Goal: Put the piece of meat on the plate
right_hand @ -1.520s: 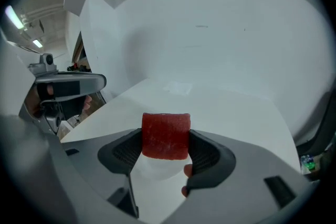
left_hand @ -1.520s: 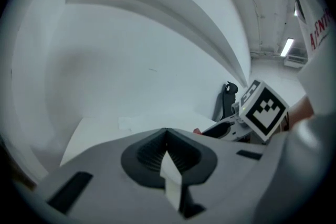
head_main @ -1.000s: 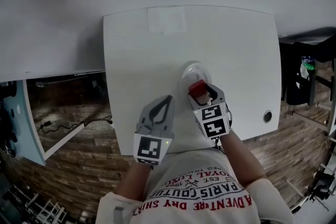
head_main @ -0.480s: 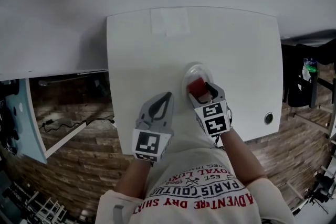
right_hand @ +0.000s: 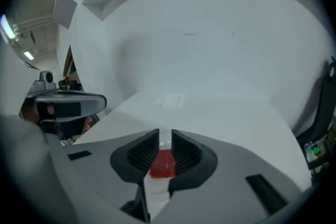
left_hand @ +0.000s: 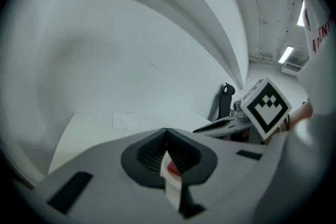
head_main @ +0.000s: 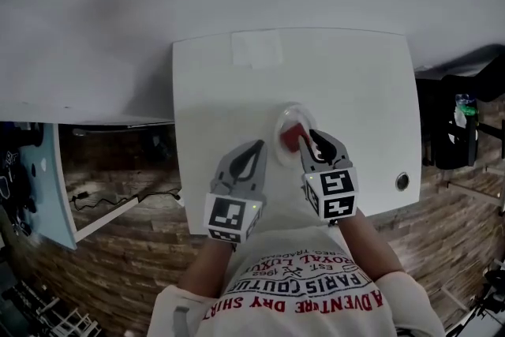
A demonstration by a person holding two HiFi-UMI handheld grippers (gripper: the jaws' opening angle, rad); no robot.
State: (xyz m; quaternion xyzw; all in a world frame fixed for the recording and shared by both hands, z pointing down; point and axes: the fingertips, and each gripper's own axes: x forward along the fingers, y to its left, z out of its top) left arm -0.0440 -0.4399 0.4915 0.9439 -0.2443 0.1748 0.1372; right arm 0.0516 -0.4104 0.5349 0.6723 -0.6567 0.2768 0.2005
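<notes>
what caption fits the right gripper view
Meat on the plate, below the right gripper, its empty jaws just narrowed.

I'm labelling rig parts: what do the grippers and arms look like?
The left gripper and right gripper: grey shells, dark ribbed pads, each with a cube of black-and-white square markers. White T-shirt, red lettering. The right jaws have just been closing, nothing between them.

Left gripper (head_main: 254, 147) and right gripper (head_main: 314, 138) are held side by side, pointed forward and downward, the right set slightly further ahead. Each is carried on a bare arm: left forearm (head_main: 201, 268), right forearm (head_main: 367, 237). The left jaws are closed tip to tip. The right jaws have just been closing and are separated by a narrow gap, with nothing pressed between them.
</notes>
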